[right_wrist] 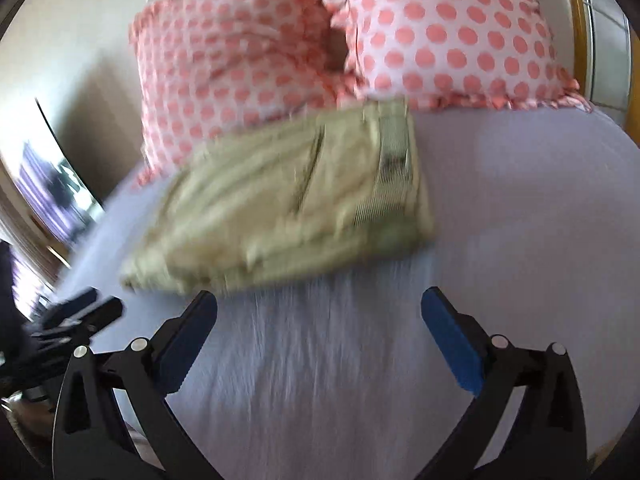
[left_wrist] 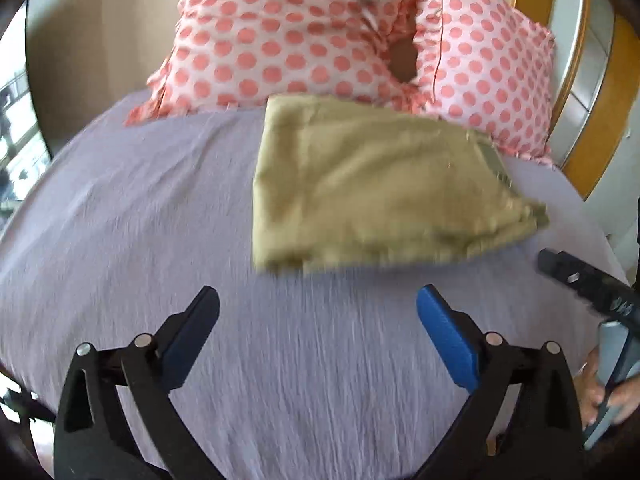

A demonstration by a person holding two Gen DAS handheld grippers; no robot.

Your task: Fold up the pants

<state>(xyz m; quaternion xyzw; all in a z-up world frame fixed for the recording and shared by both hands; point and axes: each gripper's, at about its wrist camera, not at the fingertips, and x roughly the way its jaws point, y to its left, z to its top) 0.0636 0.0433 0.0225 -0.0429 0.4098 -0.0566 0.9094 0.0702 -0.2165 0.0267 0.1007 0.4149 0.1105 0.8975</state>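
Observation:
The khaki pants (left_wrist: 372, 188) lie folded into a compact bundle on the lavender bed sheet (left_wrist: 160, 240), just in front of the pillows. They also show in the right wrist view (right_wrist: 292, 208) with the waistband on the right side. My left gripper (left_wrist: 318, 300) is open and empty, a short way before the bundle's near edge. My right gripper (right_wrist: 320, 304) is open and empty, its left fingertip (right_wrist: 206, 304) close to the bundle's near edge. The right gripper also shows at the right edge of the left wrist view (left_wrist: 580, 284). The left gripper also shows at the left edge of the right wrist view (right_wrist: 76, 316).
Two pink polka-dot pillows (left_wrist: 288, 32) (left_wrist: 488, 64) stand at the head of the bed, behind the pants. A wooden headboard frame (left_wrist: 600, 128) runs at the right. Bare sheet (right_wrist: 520, 208) lies right of the pants. A window (right_wrist: 48, 192) is at the left.

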